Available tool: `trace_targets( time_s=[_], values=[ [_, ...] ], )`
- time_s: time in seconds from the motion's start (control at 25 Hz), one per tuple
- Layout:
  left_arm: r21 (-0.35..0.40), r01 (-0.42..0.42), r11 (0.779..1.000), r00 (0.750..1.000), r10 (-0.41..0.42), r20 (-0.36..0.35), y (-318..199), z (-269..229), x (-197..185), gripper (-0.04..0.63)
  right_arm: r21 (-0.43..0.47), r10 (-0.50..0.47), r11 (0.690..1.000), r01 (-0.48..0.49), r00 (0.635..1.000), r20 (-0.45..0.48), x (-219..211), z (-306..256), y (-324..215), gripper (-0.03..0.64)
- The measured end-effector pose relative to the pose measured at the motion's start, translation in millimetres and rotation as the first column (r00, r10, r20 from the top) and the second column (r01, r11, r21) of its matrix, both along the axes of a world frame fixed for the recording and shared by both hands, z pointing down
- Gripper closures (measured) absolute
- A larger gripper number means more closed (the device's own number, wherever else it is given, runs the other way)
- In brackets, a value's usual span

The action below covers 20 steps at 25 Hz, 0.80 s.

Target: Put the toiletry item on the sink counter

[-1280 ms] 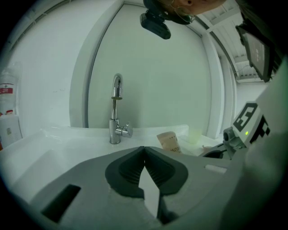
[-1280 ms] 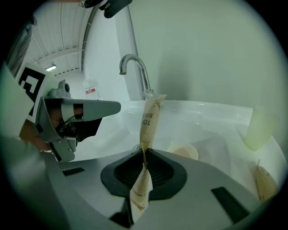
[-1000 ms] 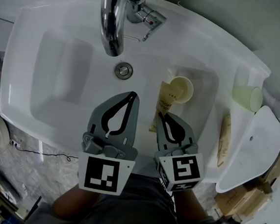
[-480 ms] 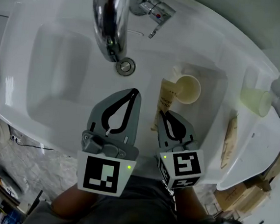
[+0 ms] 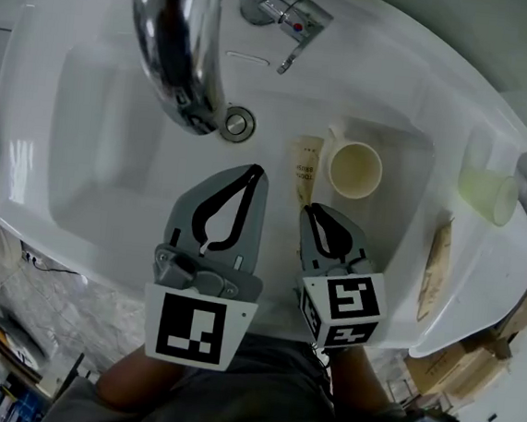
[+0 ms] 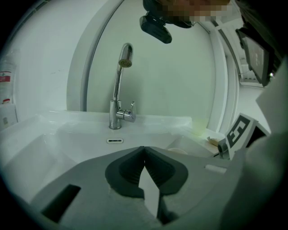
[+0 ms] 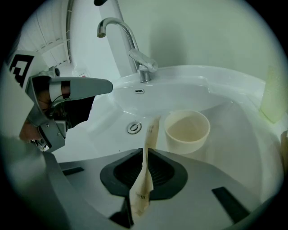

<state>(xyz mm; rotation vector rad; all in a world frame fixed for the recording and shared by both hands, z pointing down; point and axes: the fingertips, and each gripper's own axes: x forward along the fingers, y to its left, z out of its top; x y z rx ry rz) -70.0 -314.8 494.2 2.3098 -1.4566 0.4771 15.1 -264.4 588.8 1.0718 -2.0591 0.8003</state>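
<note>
A beige toiletry sachet (image 5: 302, 174) stands up over the white sink basin (image 5: 110, 163), just left of a cream cup (image 5: 354, 170). My right gripper (image 5: 308, 208) is shut on the sachet's lower end. In the right gripper view the sachet (image 7: 146, 166) runs up between the jaws, its top near the cup (image 7: 186, 129). My left gripper (image 5: 258, 171) hovers beside it over the basin, shut and empty. Its closed tips (image 6: 144, 149) point toward the faucet (image 6: 118, 90).
The chrome faucet (image 5: 182, 49) arches over the drain (image 5: 236, 124). On the counter at the right lie a second sachet (image 5: 437, 269), a pale green cup (image 5: 490, 192) and a white tray (image 5: 482, 301). The counter's front edge runs under both grippers.
The sachet has tipped up off the basin and come away from the cream cup's side, held by the right gripper. The left gripper has stayed in place.
</note>
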Motion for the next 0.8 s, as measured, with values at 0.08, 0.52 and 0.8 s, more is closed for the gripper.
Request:
trace_targets(
  time_s=[0.08,0.52,0.8],
  values=[
    [-0.006,-0.002,1.000,1.000,0.002,0.003,-0.8,2.0,0.4,0.582,-0.007,-0.002,1.000,0.001,1.000,-0.005,1.7,3.1,0.0,0.583],
    [-0.009,-0.008,1.000,1.000,0.008,0.009,-2.7,3.8,2.7,0.583,-0.007,-0.004,1.000,0.004,1.000,0.000,3.1,4.8,-2.2,0.583],
    [0.032,-0.019,0.999,1.000,0.018,0.015,0.6,-17.4,8.4,0.583,0.055,0.011,0.998,-0.012,1.000,0.022,0.7,-21.3,-6.7,0.583]
  ],
)
